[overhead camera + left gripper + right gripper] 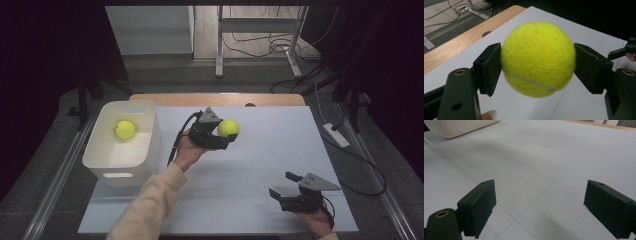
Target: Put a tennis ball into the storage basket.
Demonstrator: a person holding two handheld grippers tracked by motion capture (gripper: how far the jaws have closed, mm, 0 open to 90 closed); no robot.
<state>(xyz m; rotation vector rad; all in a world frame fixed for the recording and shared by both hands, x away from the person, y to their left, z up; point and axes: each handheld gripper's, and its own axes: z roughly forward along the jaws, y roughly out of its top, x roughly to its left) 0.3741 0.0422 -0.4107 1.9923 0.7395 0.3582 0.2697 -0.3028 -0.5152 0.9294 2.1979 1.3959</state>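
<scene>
Nearest, the right gripper (286,192) is held low with jaws spread, nothing between them. Farther in, a fuzzy yellow tennis ball (537,58) (round, so no long axis; white seam toward the bottom) is pinched by the left gripper (221,131), above the table (280,150). Beyond, another ball (125,129) is seen inside the white bin (150,145).

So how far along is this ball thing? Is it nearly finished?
Looks about halfway, I'd guess. Done: one tennis ball already lies inside the white bin. In hand: the left gripper is clamped on a second tennis ball, held above the table to the right of the bin. Left: probably carrying it over and dropping it in. The right gripper sits open near the table's front edge, holding nothing.
</scene>
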